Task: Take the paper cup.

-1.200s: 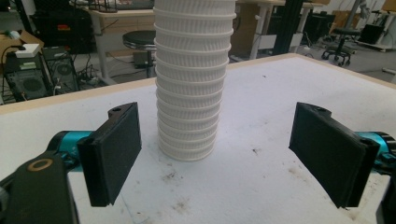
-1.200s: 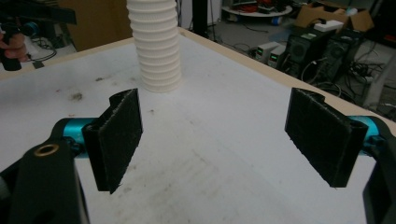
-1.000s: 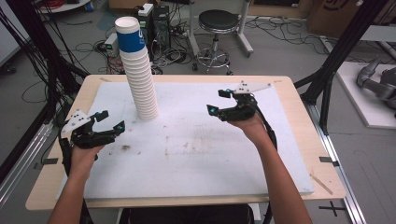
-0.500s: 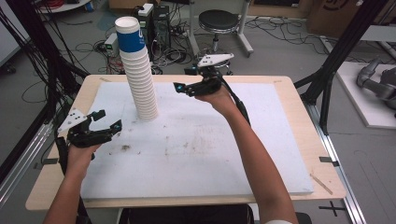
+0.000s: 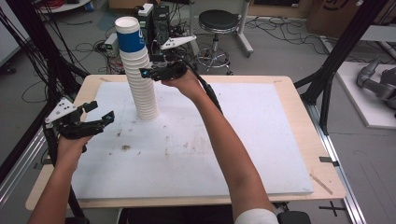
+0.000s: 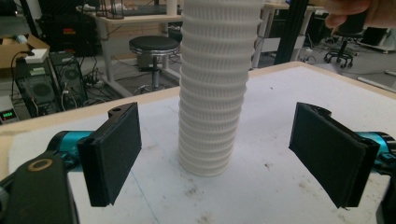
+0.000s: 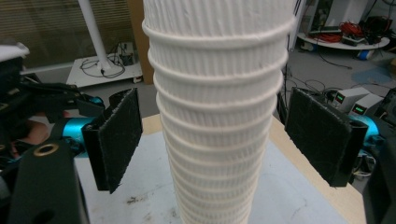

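Left gripper [image 5: 95, 121]: jaws wide apart, holding nothing, low over the white board [image 5: 261, 140] near its left edge. In the left gripper view the cup stack [image 6: 212, 93] stands ahead of this gripper, centred between the 2 pads but well beyond them, base on the board.

Cup stack [image 5: 138, 70]: a tall column of ribbed white cups, upright with a slight lean, blue-banded cup on top.

Right gripper [image 5: 156, 73]: jaws wide apart, holding nothing, raised to the stack's upper half on its right side. In the right gripper view the stack [image 7: 217, 107] stands between the 2 pads, a gap showing on each side; no contact visible.

Step in hand, by judgement: the right gripper is bracketing the upper cups for a grasp. The next move calls for closing squarely on 1 rim band, gently enough not to crush it, then lifting straight up. The left gripper would need to advance to steady the base.
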A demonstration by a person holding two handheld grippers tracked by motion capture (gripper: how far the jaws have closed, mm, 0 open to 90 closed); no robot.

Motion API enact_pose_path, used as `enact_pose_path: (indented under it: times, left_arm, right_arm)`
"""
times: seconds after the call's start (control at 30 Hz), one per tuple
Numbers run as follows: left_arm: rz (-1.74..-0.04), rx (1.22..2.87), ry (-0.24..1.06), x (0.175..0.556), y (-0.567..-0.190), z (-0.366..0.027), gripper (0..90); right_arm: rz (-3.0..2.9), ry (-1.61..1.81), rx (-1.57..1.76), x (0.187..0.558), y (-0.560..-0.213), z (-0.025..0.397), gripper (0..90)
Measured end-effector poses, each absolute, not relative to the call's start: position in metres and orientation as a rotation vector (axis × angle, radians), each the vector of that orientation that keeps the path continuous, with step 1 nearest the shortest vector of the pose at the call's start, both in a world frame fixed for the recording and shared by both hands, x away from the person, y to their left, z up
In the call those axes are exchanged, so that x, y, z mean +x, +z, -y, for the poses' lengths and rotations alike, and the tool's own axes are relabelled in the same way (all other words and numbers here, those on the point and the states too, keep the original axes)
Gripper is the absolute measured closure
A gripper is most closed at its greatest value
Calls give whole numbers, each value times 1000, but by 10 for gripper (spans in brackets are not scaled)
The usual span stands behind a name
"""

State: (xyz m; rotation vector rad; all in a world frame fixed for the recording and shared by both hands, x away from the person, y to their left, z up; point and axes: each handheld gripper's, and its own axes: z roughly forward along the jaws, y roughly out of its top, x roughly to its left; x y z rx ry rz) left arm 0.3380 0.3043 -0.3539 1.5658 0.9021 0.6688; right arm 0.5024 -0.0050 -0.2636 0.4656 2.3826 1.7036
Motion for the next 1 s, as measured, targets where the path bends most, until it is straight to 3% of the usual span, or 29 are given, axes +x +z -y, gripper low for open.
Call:
enact_pose_path:
  times: [0.5, 0.83, 1.0]
  left_arm:
    - [-837, 1563, 695, 358, -289, -316, 166]
    - [-743, 1579, 679, 391, -223, -302, 166]
    - [-721, 1549, 636, 407, -207, -293, 166]
  right_arm:
    - [-2338, 1734, 507, 516, -262, -16, 155]
    - [-2340, 1728, 473, 513, -262, -16, 169]
    - [-2342, 1724, 472, 513, -261, -14, 171]
